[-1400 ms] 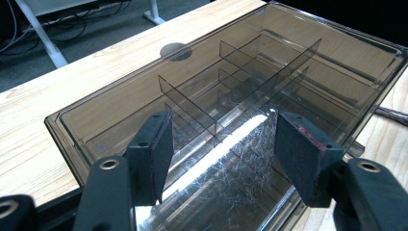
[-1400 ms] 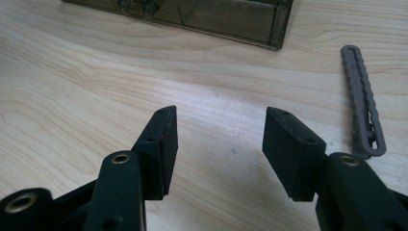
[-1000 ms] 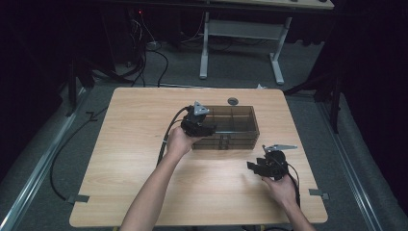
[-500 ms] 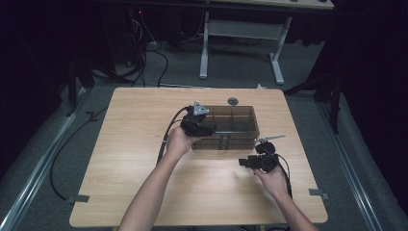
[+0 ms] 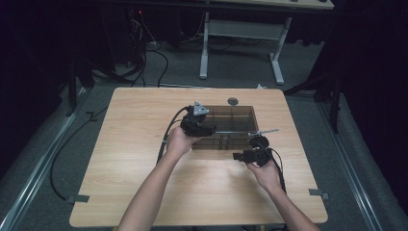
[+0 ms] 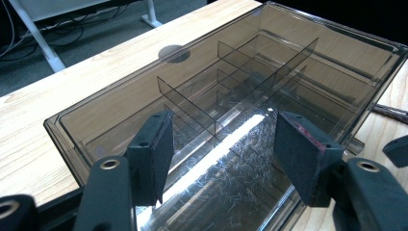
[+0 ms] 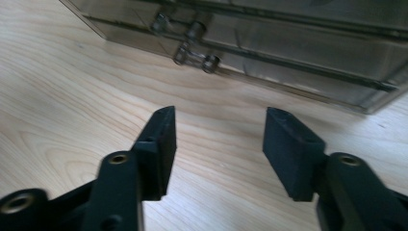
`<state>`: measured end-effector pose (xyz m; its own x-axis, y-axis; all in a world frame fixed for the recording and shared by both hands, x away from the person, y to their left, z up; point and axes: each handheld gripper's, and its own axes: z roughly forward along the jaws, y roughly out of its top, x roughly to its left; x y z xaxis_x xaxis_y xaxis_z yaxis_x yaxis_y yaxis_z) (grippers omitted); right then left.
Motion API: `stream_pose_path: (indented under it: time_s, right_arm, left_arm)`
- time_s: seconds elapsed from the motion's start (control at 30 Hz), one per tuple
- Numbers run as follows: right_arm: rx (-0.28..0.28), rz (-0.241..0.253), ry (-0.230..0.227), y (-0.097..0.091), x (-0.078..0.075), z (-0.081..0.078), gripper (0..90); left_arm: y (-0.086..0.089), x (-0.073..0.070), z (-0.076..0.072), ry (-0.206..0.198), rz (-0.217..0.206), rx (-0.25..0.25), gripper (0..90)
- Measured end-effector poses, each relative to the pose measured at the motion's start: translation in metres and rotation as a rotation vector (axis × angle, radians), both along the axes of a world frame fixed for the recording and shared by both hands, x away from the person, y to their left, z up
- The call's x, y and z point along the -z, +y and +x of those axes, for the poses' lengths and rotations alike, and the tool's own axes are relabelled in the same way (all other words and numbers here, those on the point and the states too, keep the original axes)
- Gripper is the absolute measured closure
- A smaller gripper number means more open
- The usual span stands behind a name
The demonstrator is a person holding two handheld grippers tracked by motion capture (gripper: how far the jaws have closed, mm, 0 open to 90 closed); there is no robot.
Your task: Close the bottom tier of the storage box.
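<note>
Organizer box [image 5: 234, 126] was smoky brown, see-through, with dividers in the same tint; lid [image 6: 231, 178] carried fine whitish scratches and a bright white glare streak. Table [image 5: 134, 144] was light wood with darker grain lines. Both grippers, left [image 6: 219, 159] and right [image 7: 216, 147], were matte black. Floor [image 5: 86, 110] was grey.

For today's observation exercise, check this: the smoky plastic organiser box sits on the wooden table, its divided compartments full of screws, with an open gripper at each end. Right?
Not quite. The box does sit on the table, with the left gripper and right gripper both open, but its compartments are empty, not full of screws. The left gripper view shows this.
</note>
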<state>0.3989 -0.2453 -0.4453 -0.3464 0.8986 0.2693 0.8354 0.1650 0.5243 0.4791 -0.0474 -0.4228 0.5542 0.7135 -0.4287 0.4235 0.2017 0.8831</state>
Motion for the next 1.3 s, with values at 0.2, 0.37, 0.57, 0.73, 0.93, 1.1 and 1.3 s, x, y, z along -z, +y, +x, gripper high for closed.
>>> stream_pose_path:
  time_s: [0.2, 0.37, 0.57, 0.73, 0.93, 1.1, 1.3]
  right_arm:
    - [0.003, -0.019, -0.023, 0.012, -0.003, 0.003, 50.0]
    - [-0.009, -0.008, -0.005, 0.021, -0.001, 0.009, 50.0]
    - [-0.010, -0.044, -0.008, 0.030, -0.001, 0.013, 50.4]
    - [-0.003, -0.042, 0.022, 0.036, 0.002, 0.018, 52.3]
    - [0.042, 0.010, 0.091, 0.038, 0.008, 0.026, 52.1]
    - [0.066, 0.002, 0.096, 0.040, 0.011, 0.030, 51.9]
    - [0.087, -0.019, 0.107, 0.043, 0.014, 0.033, 51.2]
  left_arm:
    - [-0.001, 0.000, 0.000, -0.002, 0.010, -0.005, 40.0]
    - [0.000, 0.000, 0.000, -0.002, 0.009, -0.004, 40.0]
    - [0.000, 0.000, -0.001, -0.006, 0.003, -0.006, 40.0]
    - [0.000, 0.001, -0.001, -0.008, -0.001, -0.007, 40.0]
    - [0.000, 0.001, -0.002, -0.013, -0.012, -0.012, 39.9]
    - [0.001, 0.003, -0.003, -0.025, -0.020, -0.015, 40.0]
    - [0.001, 0.003, -0.003, -0.022, -0.024, -0.016, 40.0]
